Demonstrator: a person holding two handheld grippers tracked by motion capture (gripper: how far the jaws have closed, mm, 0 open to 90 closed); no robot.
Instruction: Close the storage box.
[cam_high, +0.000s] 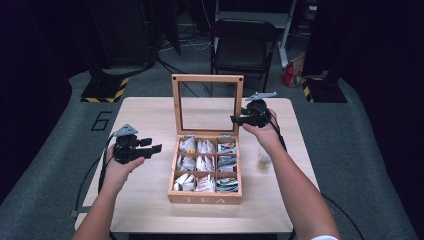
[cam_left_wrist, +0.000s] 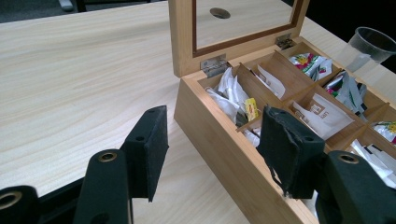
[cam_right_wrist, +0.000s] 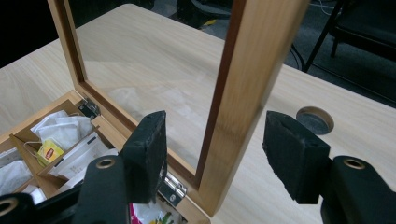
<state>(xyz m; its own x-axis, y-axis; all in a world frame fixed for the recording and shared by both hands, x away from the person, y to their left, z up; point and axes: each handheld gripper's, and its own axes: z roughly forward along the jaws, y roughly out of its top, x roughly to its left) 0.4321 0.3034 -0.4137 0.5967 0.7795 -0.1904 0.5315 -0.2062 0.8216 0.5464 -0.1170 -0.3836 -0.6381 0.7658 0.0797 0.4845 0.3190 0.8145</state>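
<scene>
A wooden tea box (cam_high: 205, 199) stands mid-table, its compartments holding several tea bags (cam_high: 205, 162). Its glass-windowed lid (cam_high: 176, 105) stands upright. My right gripper (cam_high: 236, 120) is at the lid's right edge. In the right gripper view that gripper (cam_right_wrist: 215, 135) is open, its jaws straddling the lid's side frame (cam_right_wrist: 247, 70) with a gap on each side. My left gripper (cam_high: 156, 148) hangs open just left of the box. In the left gripper view this gripper (cam_left_wrist: 215, 135) has nothing between its pads, and the box's side wall (cam_left_wrist: 219, 140) lies just beyond them.
A clear plastic cup (cam_high: 263, 159) stands on the table (cam_high: 145, 200) right of the box, under my right forearm. A round cable hole (cam_right_wrist: 315, 120) lies behind the lid. A black chair (cam_high: 245, 45) stands beyond the far edge.
</scene>
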